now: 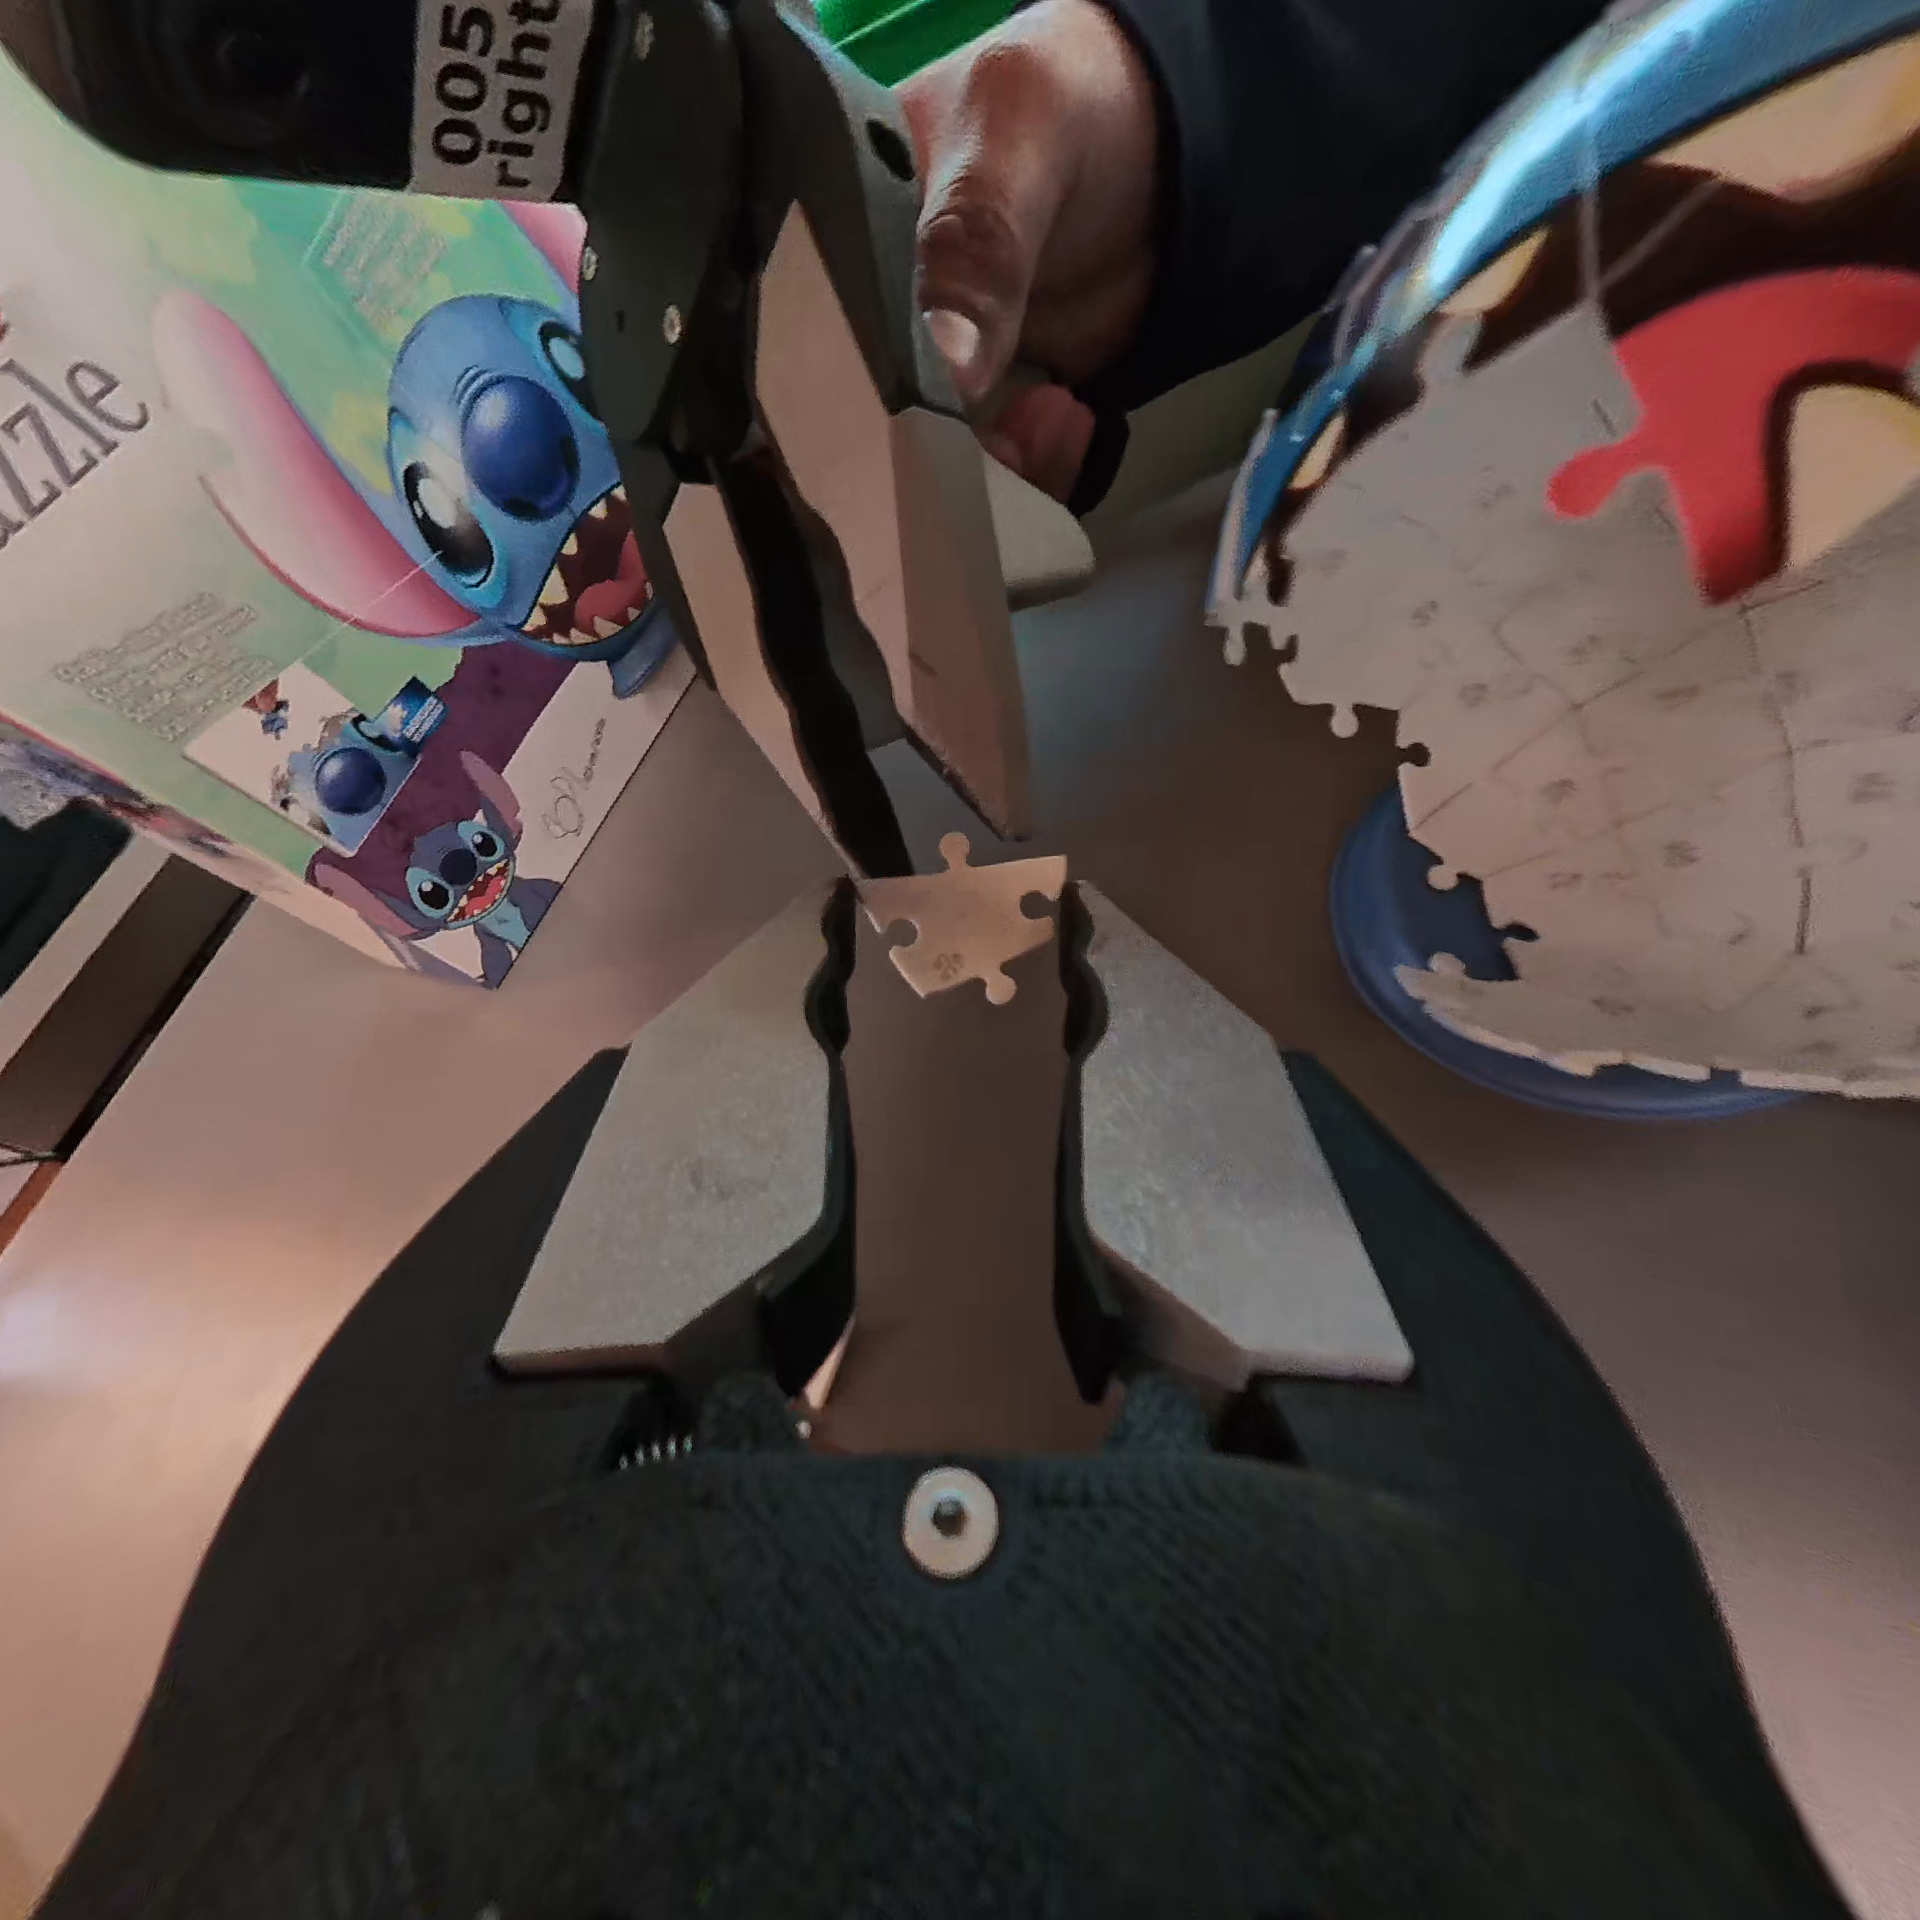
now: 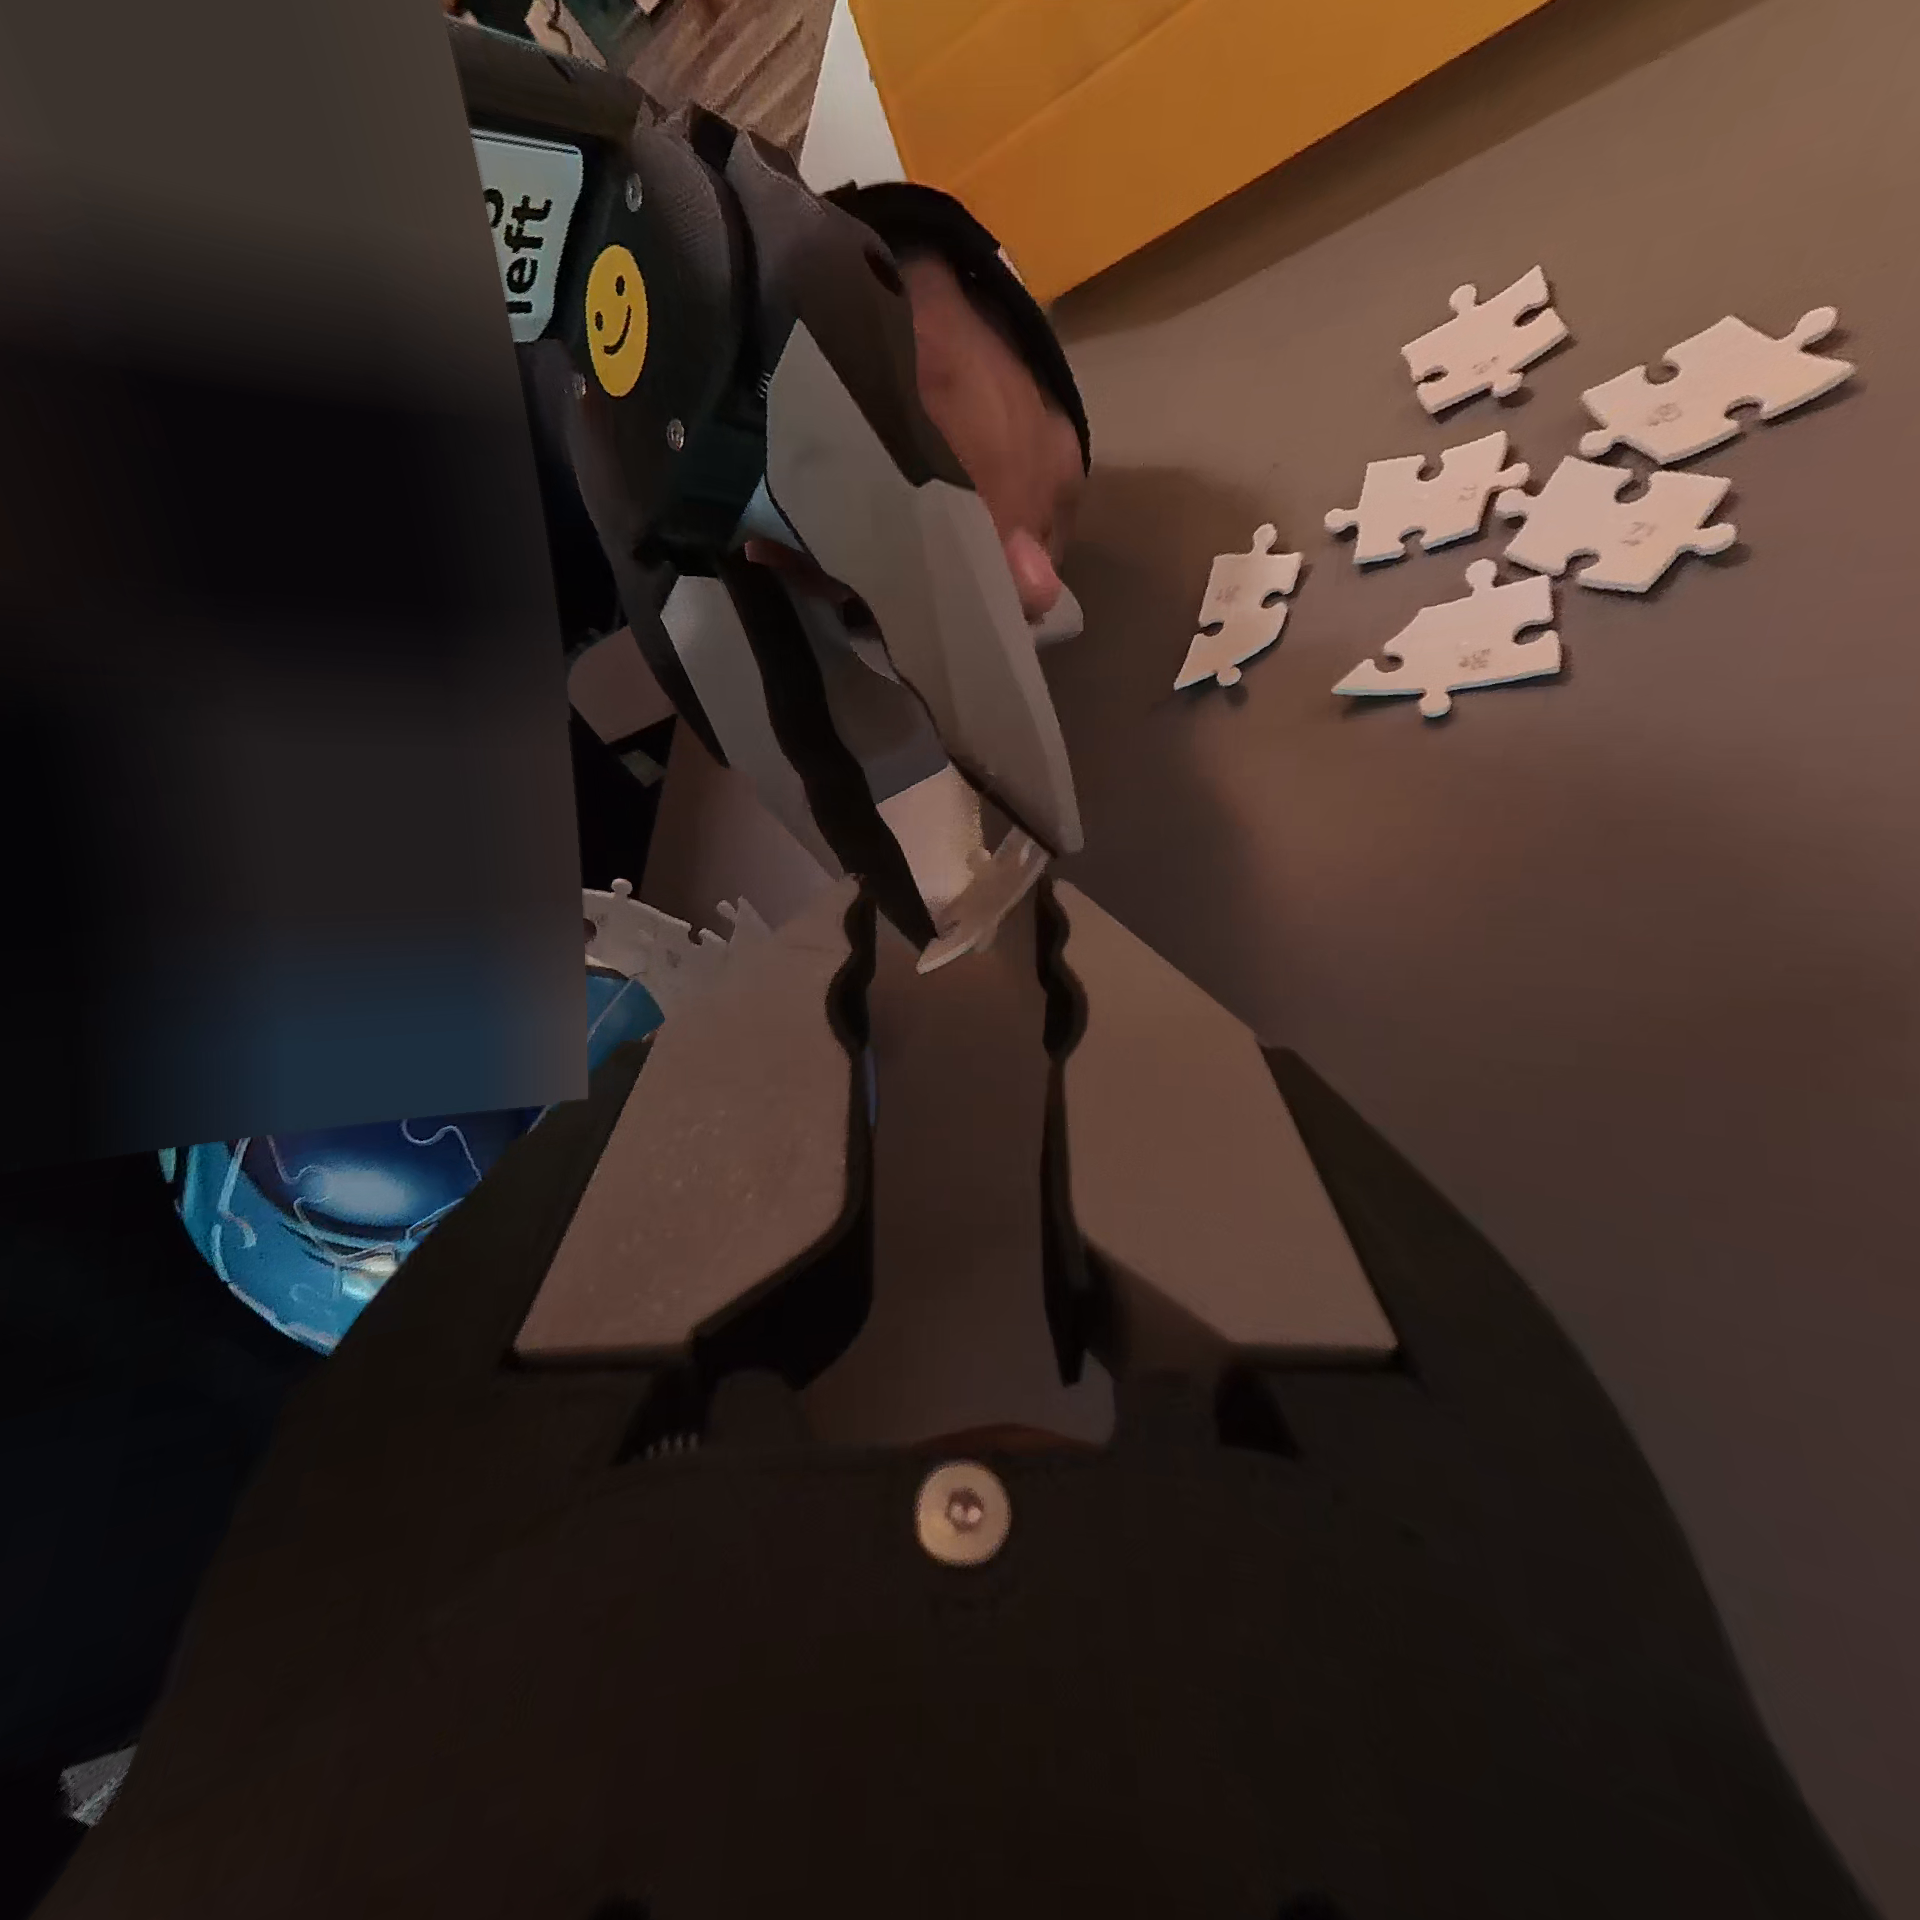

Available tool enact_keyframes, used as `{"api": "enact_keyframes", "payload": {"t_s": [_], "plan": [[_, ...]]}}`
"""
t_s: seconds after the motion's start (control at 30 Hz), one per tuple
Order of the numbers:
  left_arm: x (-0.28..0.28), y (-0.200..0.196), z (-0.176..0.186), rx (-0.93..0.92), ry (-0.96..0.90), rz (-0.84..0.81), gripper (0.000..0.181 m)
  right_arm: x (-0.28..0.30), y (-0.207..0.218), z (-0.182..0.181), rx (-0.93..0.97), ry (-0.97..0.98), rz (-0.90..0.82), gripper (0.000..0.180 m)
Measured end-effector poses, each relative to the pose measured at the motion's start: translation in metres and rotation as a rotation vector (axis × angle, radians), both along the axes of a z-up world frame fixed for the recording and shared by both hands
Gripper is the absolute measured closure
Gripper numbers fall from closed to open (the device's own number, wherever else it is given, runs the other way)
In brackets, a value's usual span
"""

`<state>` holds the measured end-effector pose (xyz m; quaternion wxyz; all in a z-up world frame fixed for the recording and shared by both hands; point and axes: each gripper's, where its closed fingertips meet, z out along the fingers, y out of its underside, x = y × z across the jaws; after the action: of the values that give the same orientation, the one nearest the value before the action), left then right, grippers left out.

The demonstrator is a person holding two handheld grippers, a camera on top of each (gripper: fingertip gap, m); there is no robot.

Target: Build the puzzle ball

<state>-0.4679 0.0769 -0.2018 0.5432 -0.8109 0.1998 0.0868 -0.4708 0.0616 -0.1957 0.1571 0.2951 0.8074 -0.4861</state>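
Left hand-held gripper (image 1: 961, 894) and right hand-held gripper (image 2: 951, 899) tip to tip, fingers parted; bare hand (image 1: 1023, 239) gripping right.

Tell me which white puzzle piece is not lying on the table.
The puzzle piece gripped at the tips of the left gripper; the six loose pieces all lie flat on the table.

It looks like a room at home or a hobby corner, not a workshop — though the pictures do not settle which. A plain brown table (image 2: 1507, 935) fills both views, with loose puzzle pieces (image 2: 1538, 499) scattered face down on it. A printed puzzle box (image 1: 312, 499) with a blue cartoon creature stands on the tabletop, and a half-built puzzle ball (image 1: 1621, 675) sits on a blue ring stand (image 1: 1382, 956) — playthings, not tools. A yellow surface (image 2: 1143, 135) rises behind the table; what it is cannot be told.
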Motion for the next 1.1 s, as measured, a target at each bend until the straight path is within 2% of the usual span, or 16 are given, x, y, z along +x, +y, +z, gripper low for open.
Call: {"api": "enact_keyframes", "payload": {"t_s": [0.33, 0.53, 0.6, 0.7, 0.97, 1.1], "plan": [[0.003, 0.0, -0.002, 0.004, 0.082, -0.023, 0.143, -0.004, 0.007, 0.004, -0.056, -0.04, -0.036, 0.157], [0.005, 0.0, -0.002, 0.001, 0.173, -0.034, 0.143, -0.003, 0.001, -0.008, -0.022, -0.095, -0.035, 0.163], [0.004, 0.0, -0.003, -0.006, 0.205, -0.033, 0.143, -0.001, -0.001, -0.01, -0.019, -0.106, -0.03, 0.176], [0.004, 0.0, -0.006, -0.017, 0.221, -0.03, 0.143, -0.002, -0.002, -0.014, 0.002, -0.095, -0.035, 0.18], [-0.005, -0.014, 0.001, 0.011, 0.161, -0.022, 0.146, -0.003, 0.002, -0.01, -0.026, -0.064, -0.048, 0.18], [-0.035, -0.022, 0.01, 0.016, -0.014, 0.095, 0.152, 0.006, 0.003, -0.004, -0.05, -0.031, -0.023, 0.18]]}}
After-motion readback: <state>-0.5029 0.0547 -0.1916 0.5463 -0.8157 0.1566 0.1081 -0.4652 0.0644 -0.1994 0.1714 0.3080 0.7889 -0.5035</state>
